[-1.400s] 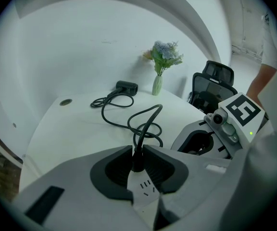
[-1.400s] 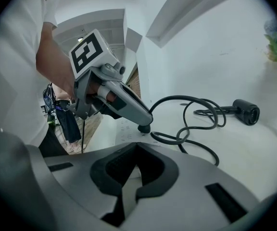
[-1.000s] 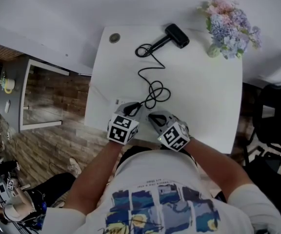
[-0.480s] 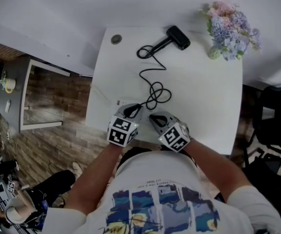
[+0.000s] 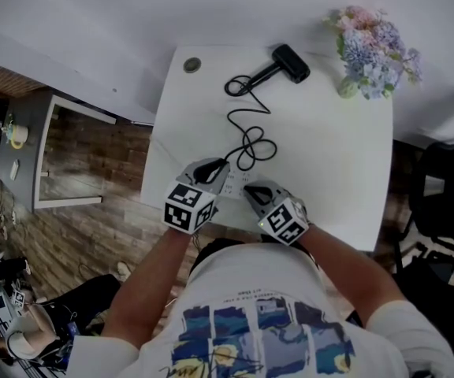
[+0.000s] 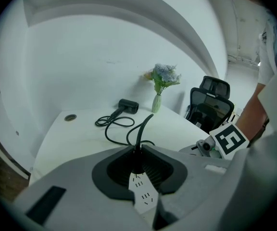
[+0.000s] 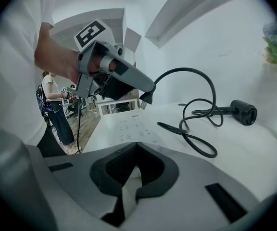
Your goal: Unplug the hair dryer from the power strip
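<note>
A black hair dryer (image 5: 288, 61) (image 6: 128, 105) (image 7: 244, 112) lies at the far side of the white table (image 5: 329, 172). Its cord (image 5: 247, 132) loops toward me. My left gripper (image 5: 215, 168) (image 6: 137, 160) is shut on the black plug (image 7: 145, 96), which hangs clear above the white power strip (image 5: 233, 184) (image 7: 131, 126). The strip lies by the table's near edge. My right gripper (image 5: 249, 189) (image 7: 131, 172) is shut on the strip's near end and holds it on the table.
A vase of flowers (image 5: 369, 46) stands at the far right corner. A round cable hole (image 5: 191, 65) sits at the far left corner. A black office chair (image 5: 440, 203) (image 6: 210, 105) is right of the table. A person (image 7: 52, 105) stands in the background.
My left gripper has lifted up and back with the plug, which has come out of the power strip. The right gripper and the strip have stayed put.
</note>
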`<state>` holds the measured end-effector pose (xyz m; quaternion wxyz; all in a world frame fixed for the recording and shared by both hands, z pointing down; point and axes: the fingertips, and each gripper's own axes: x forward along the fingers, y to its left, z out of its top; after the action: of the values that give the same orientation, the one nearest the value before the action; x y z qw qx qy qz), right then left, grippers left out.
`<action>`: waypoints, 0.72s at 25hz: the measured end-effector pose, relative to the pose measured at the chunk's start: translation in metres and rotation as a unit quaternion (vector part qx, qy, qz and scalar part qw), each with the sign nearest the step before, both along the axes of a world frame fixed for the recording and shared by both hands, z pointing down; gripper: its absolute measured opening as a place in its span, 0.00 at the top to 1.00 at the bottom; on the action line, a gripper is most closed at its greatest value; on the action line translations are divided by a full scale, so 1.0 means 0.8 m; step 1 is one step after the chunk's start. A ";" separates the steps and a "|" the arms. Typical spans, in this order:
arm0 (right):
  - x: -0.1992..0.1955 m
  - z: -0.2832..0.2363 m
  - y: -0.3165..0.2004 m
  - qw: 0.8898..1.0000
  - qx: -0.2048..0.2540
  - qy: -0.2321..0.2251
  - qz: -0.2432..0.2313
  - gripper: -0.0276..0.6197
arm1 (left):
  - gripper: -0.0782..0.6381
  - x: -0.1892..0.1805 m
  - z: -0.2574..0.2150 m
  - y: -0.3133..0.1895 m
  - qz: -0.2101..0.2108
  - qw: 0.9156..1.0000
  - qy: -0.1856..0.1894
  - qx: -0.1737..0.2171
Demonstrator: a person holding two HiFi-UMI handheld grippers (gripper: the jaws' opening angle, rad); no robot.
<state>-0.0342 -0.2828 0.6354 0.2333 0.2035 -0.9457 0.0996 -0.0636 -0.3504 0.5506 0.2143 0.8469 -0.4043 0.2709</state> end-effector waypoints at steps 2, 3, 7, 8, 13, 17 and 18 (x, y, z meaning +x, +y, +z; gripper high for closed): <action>0.001 0.001 -0.001 1.000 -0.001 -0.001 0.000 0.96 | 0.82 0.001 -0.006 -0.002 -0.002 1.000 0.008 0.000; 0.001 0.001 -0.001 1.000 -0.001 -0.001 0.000 0.96 | 0.82 0.001 -0.008 -0.003 -0.003 1.000 0.012 0.000; 0.000 -0.001 0.000 1.000 0.001 0.000 -0.001 0.96 | 0.82 -0.002 -0.020 -0.006 -0.012 1.000 0.025 0.001; 0.000 -0.001 0.000 1.000 0.002 -0.001 -0.001 0.96 | 0.82 -0.003 -0.022 -0.007 -0.013 1.000 0.026 0.002; 0.001 0.000 0.001 1.000 0.002 -0.001 -0.001 0.96 | 0.82 -0.004 -0.030 -0.005 -0.017 0.999 0.034 0.002; 0.001 0.000 0.000 1.000 0.005 0.000 -0.002 0.96 | 0.82 -0.003 -0.035 -0.001 -0.020 0.999 0.041 0.003; 0.001 0.000 0.000 1.000 0.005 -0.001 -0.002 0.96 | 0.82 -0.003 -0.036 -0.001 -0.020 0.999 0.042 0.003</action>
<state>-0.0336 -0.2830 0.6356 0.2319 0.2031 -0.9466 0.0948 -0.0661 -0.3513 0.5220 0.2338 0.8498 -0.4129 0.2294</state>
